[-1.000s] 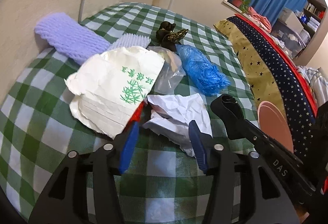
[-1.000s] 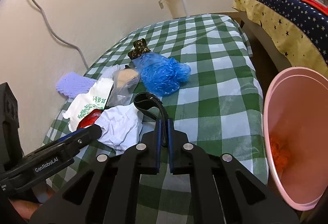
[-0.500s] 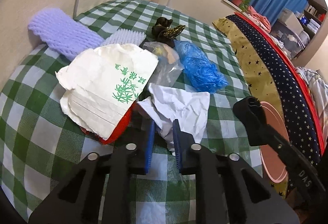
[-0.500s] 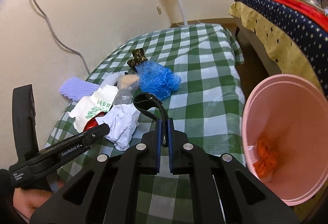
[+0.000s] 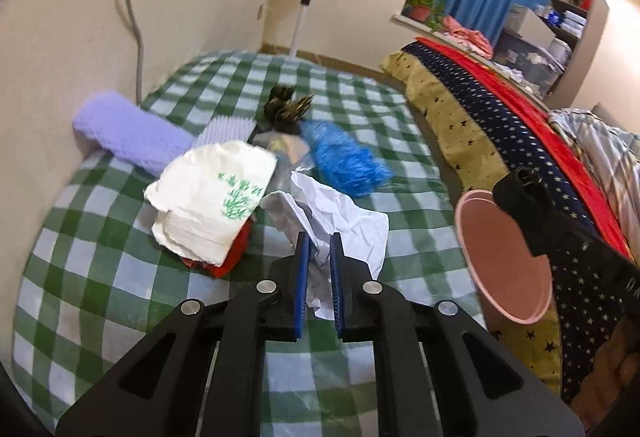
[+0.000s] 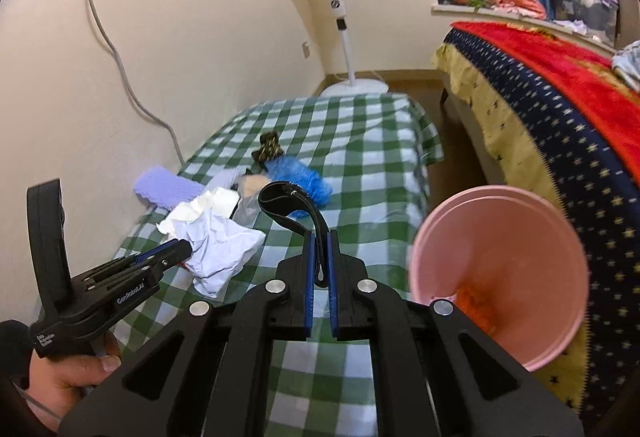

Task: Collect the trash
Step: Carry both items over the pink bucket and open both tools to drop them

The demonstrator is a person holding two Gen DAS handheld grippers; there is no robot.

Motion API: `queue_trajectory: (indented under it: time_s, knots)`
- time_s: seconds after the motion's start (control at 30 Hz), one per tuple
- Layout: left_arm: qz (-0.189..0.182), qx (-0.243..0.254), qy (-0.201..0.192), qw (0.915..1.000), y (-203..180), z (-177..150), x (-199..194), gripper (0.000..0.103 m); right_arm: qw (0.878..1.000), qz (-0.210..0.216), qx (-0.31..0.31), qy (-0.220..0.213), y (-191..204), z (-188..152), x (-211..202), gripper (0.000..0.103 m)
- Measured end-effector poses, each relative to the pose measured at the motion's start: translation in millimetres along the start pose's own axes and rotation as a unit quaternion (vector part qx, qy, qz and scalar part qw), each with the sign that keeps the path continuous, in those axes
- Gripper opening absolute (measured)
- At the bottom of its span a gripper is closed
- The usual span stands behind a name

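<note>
Left gripper (image 5: 319, 257) angled down over the green checked tablecloth (image 5: 100, 277), blue pads clamped on the near edge of the crumpled white paper (image 5: 340, 221), that paper lying just beside the printed paper bag (image 5: 212, 205), toward the bucket. Gripped from below by a bare hand (image 6: 72, 377). Right gripper (image 6: 320, 257) likewise tilted down, pinched tight on a black strap (image 6: 292, 205), just beside the pink bucket (image 6: 500, 261) off the cloth's edge. Left pads wide apart around the paper a second ago, closed since. Both grippers raised since then, more of the bucket's inside and the orange scrap (image 6: 476, 305) now showing.
</note>
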State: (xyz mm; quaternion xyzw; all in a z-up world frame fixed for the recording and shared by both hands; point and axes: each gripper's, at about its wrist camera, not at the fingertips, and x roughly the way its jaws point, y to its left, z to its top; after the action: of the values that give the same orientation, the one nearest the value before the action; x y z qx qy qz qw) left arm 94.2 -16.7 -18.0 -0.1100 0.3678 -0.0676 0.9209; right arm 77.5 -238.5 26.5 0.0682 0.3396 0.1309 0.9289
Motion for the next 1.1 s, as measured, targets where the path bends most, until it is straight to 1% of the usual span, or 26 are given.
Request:
queue_trajectory:
  time_s: [0.23, 0.37, 0.5, 0.63, 0.7, 0.8, 0.93, 1.07, 1.1]
  knots:
    - [-0.018, 0.031, -0.022, 0.9991, -25.8, 1.3, -20.9, 0.010, 1.000, -0.028, -0.008, -0.007, -20.4, 12.2, -48.3, 0.006]
    - [-0.029, 0.043, -0.029, 0.9982, -41.0, 3.1, -25.9, 0.010, 0.999, -0.045, -0.004, 0.000, -38.0, 20.8, -63.6, 0.006]
    - [-0.031, 0.055, -0.033, 0.9975, -55.7, 2.4, -25.2, 0.010, 0.998, -0.061, 0.007, -0.001, -56.4, 24.8, -73.0, 0.006]
    - [-0.034, 0.062, -0.037, 0.9968, -69.8, 4.7, -24.3, 0.010, 0.997, -0.075, 0.024, -0.012, -73.7, 23.5, -73.4, 0.006]
    - [-0.033, 0.069, -0.041, 0.9962, -77.1, 5.2, -24.4, 0.010, 0.995, -0.090, 0.023, -0.019, -79.3, 20.0, -70.3, 0.006]
    - [-0.034, 0.078, -0.043, 0.9954, -88.7, 5.2, -20.7, 0.010, 0.994, -0.097, 0.037, -0.025, -87.9, 17.5, -64.8, 0.006]
    - [-0.040, 0.084, -0.043, 0.9947, -102.9, 6.1, -13.4, 0.010, 0.991, -0.111, 0.055, -0.041, -102.2, 22.3, -64.4, 0.006]
    - [-0.051, 0.087, -0.045, 0.9939, -120.1, 9.2, -4.7, 0.010, 0.986, -0.148, 0.054, -0.057, -114.8, 26.0, -65.6, 0.006]
    - [-0.054, 0.090, -0.046, 0.9934, -125.6, 9.7, -1.5, 0.010, 0.985, -0.151, 0.057, -0.059, -117.1, 27.1, -65.9, 0.006]
